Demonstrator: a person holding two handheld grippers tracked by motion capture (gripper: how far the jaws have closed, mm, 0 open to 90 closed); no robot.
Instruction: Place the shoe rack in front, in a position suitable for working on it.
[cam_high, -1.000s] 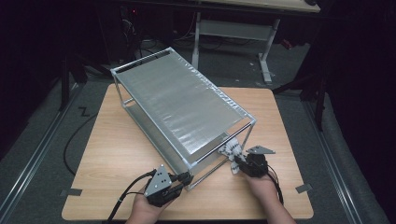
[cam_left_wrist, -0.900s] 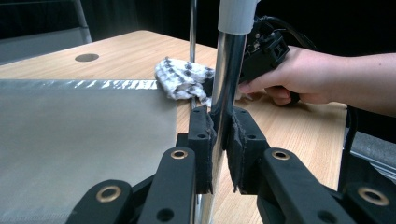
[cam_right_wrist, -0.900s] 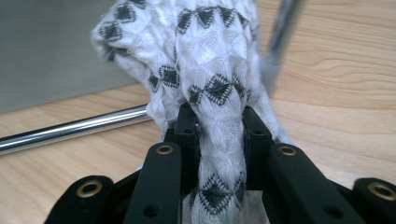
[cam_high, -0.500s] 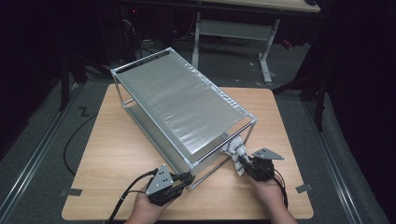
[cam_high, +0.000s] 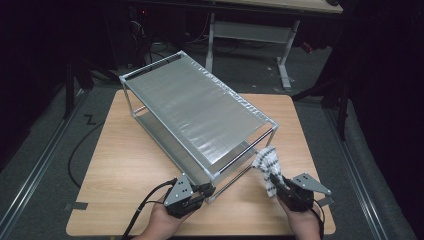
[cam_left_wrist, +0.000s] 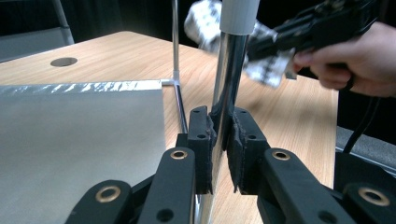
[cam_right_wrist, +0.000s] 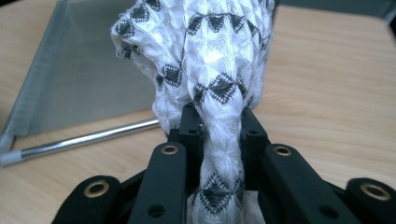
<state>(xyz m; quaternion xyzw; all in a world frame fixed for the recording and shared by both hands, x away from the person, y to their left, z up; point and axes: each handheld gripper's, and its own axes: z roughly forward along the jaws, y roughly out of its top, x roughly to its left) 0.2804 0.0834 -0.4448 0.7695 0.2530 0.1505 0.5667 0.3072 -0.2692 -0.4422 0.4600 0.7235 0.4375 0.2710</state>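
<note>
A metal shelf rack (cam_high: 197, 115) stands slantwise across the wooden table (cam_high: 120, 170), running from the far left corner toward the near edge. The left gripper (cam_high: 202, 191), at the near edge, has its jaws clamped tight around the rack's chrome corner post (cam_left_wrist: 229, 84). The right gripper (cam_high: 276, 181), near the near right corner and just clear of the rack's right end, has been closing and now pinches a bunched white cloth with black zigzags (cam_right_wrist: 210, 70), held above the tabletop.
</note>
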